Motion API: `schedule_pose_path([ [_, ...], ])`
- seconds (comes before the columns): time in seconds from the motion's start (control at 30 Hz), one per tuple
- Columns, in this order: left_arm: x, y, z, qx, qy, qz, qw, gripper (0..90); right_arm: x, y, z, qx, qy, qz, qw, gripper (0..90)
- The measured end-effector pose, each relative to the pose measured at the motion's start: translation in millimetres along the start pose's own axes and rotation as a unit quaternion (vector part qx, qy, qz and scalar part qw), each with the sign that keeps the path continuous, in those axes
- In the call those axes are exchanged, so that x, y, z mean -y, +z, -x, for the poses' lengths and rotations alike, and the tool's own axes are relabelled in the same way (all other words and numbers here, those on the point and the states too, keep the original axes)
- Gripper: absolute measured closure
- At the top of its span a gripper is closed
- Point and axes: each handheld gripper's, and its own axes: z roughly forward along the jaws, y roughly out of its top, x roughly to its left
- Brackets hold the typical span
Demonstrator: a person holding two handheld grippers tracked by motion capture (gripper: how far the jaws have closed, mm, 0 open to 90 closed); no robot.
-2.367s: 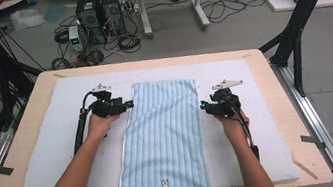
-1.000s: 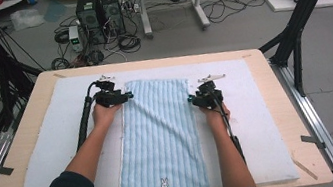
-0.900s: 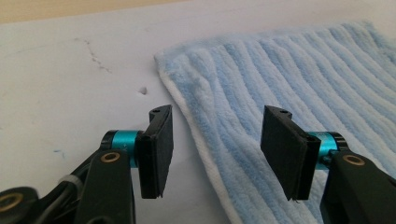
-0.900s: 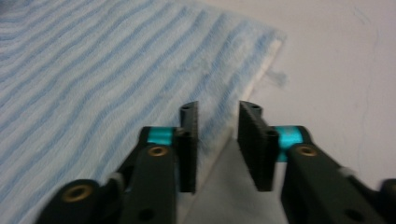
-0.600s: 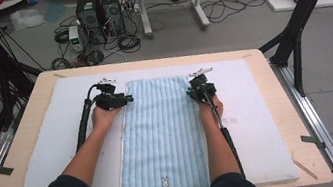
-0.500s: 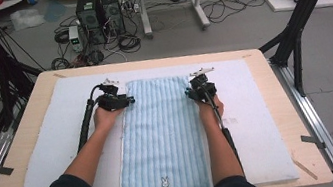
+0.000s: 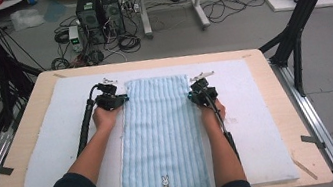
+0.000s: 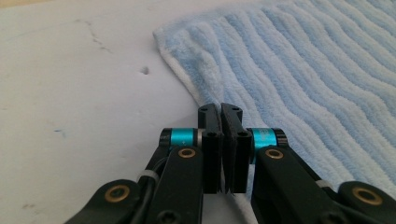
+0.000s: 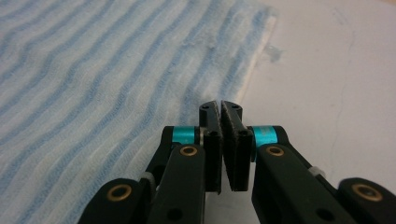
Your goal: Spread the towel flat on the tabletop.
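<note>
Both jaw pairs have just closed, left gripper (image 7: 124, 99) and right gripper (image 7: 191, 97) each pinching a long edge of the light-blue striped terry towel (image 7: 161, 140) lying flat mid-table near its far corners; fold itself not started.

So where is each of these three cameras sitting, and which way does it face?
High view: above the table's near side, facing forward and down on the towel; both forearms and tools show.
Left gripper view: on the left tool, facing the towel's edge.
Right gripper view: on the right tool, facing the opposite edge.
All share the striped towel.
</note>
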Motion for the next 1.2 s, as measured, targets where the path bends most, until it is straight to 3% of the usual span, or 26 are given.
schedule_pose_path([
  [0.1, 1.1, 0.5, -2.3, 0.008, -0.002, 0.007, 0.9999, 83.9, 1.5, 3.9, 2.8, 0.004, 0.022, 0.017, 0.9996, 85.5],
  [0.2, 0.9, -2.6, -5.7, -0.001, -0.003, 0.006, 1.0000, 57.9, 2.5, 1.0, 5.1, -0.003, 0.026, 0.021, 0.9994, 74.3],
  [0.23, 2.3, -4.0, -6.7, 0.001, -0.007, 0.012, 0.9999, 55.0, 3.1, -1.8, 5.4, -0.003, 0.020, 0.024, 0.9995, 70.4],
  [0.37, 8.5, -13.7, -8.1, 0.023, -0.012, 0.030, 0.9992, 55.1, 7.6, -15.9, 8.5, -0.032, 0.018, 0.030, 0.9989, 65.2],
  [0.47, 13.4, -17.5, -5.3, 0.042, -0.010, 0.023, 0.9988, 55.3, 15.8, -28.4, 7.1, -0.057, 0.017, 0.026, 0.9979, 62.0],
  [0.6, 15.7, -19.5, 1.0, 0.057, -0.012, 0.016, 0.9982, 51.6, 32.0, -46.8, 1.4, -0.060, -0.006, 0.020, 0.9980, 59.7],
  [0.67, 16.3, -19.2, 6.6, 0.060, -0.005, 0.016, 0.9981, 51.8, 39.2, -56.6, 0.4, -0.071, -0.005, 0.011, 0.9974, 57.7],
  [0.73, 17.2, -17.4, 11.1, 0.059, 0.012, 0.006, 0.9981, 56.0, 46.8, -66.8, -3.4, -0.081, -0.009, 0.018, 0.9965, 57.7],
  [0.77, 17.6, -16.8, 13.3, 0.050, 0.024, 0.002, 0.9985, 61.4, 50.4, -71.1, -7.0, -0.086, -0.009, 0.015, 0.9962, 57.1],
  [0.8, 18.2, -17.1, 17.1, 0.028, 0.041, 0.006, 0.9988, 66.8, 53.3, -73.2, -10.0, -0.090, -0.012, 0.012, 0.9958, 55.9],
  [0.83, 18.3, -17.0, 17.3, 0.028, 0.043, 0.006, 0.9987, 77.9, 58.2, -75.6, -16.0, -0.091, -0.017, 0.000, 0.9957, 54.5],
  [0.93, 17.7, -15.9, 18.2, 0.010, 0.039, 0.010, 0.9992, 85.7, 70.3, -78.8, -28.1, -0.062, -0.053, -0.013, 0.9966, 53.1],
  [1.03, 17.7, -15.3, 16.8, -0.010, 0.037, 0.013, 0.9992, 85.7, 75.1, -83.8, -27.9, -0.042, -0.054, -0.012, 0.9976, 52.1],
  [1.1, 17.8, -15.9, 14.2, -0.017, 0.022, 0.017, 0.9995, 77.8, 76.0, -85.0, -25.9, -0.038, -0.052, -0.011, 0.9978, 49.6],
  [1.17, 19.0, -18.6, 8.7, -0.011, 0.002, 0.017, 0.9998, 54.6, 77.0, -86.8, -24.1, -0.047, -0.044, -0.001, 0.9979, 47.2],
  [1.2, 20.5, -21.2, 6.3, -0.003, -0.003, 0.021, 0.9998, 49.4, 77.7, -88.7, -22.8, -0.056, -0.040, 0.010, 0.9976, 45.9],
])
